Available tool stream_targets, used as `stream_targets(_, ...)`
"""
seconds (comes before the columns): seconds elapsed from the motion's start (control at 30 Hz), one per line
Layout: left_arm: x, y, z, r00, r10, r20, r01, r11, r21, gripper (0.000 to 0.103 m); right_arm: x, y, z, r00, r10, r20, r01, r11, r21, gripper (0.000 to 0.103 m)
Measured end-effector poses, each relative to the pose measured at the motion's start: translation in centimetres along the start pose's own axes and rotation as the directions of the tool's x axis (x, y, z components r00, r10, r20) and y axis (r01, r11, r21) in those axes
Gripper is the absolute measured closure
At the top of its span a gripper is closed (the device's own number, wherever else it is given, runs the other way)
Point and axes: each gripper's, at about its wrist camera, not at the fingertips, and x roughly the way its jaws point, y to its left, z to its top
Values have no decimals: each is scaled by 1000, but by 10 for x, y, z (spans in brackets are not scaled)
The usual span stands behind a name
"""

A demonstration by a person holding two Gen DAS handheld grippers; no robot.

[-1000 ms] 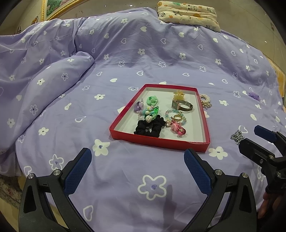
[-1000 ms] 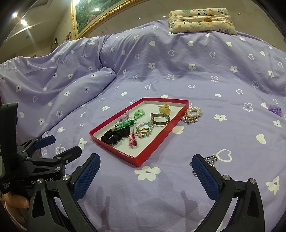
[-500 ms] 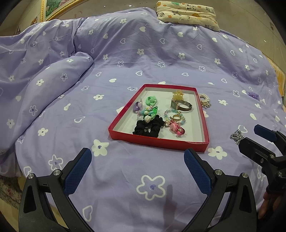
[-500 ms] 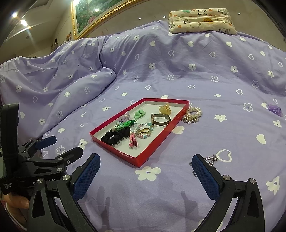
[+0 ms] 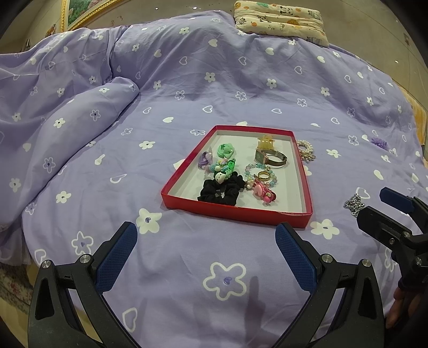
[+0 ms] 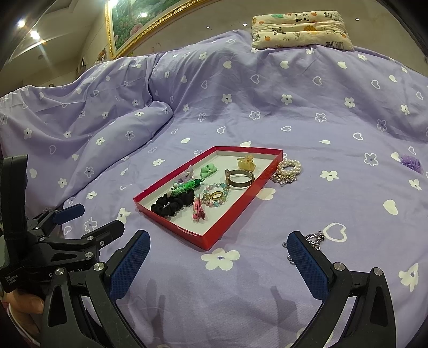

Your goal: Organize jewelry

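A red tray (image 5: 235, 210) (image 6: 235, 211) lies on the purple bedspread. It holds a black scrunchie (image 5: 222, 188) (image 6: 171, 204), a gold watch (image 5: 270, 158) (image 6: 239, 179), a bead bracelet (image 5: 260, 174), a pink clip (image 5: 263, 192) (image 6: 198, 210) and green pieces (image 5: 226, 151). Outside the tray lie a pearl bracelet (image 5: 306, 151) (image 6: 289, 167), a silver chain (image 5: 354, 204) (image 6: 315, 238) and a purple flower piece (image 5: 379, 142) (image 6: 412, 163). My left gripper (image 5: 206, 249) is open in front of the tray. My right gripper (image 6: 218, 257) is open too, its right finger next to the chain.
A folded patterned pillow (image 5: 281, 18) (image 6: 299, 29) sits at the far edge of the bed. A bunched duvet fold (image 5: 67, 120) rises at the left. A gold picture frame (image 6: 139, 29) hangs on the wall behind.
Both views shifted only slightly; the left view drifted a little so the tray sits marginally left. Both grippers stay open and nothing was picked up.
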Motion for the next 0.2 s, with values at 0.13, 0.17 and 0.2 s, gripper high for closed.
stream_targets(0.13, 0, 0, 0, 1000, -1, 0, 1, 1000, 1, 0, 0, 0, 0, 1000, 0, -1, 0, 1000, -1, 0)
stream_targets(0.17, 0, -1, 0, 1000, -3, 0, 3, 1000, 2, 0, 0, 0, 0, 1000, 0, -1, 0, 1000, -1, 0)
stream_targets(0.2, 0, 0, 0, 1000, -5, 1, 5, 1000, 2, 0, 0, 0, 0, 1000, 0, -1, 0, 1000, -1, 0)
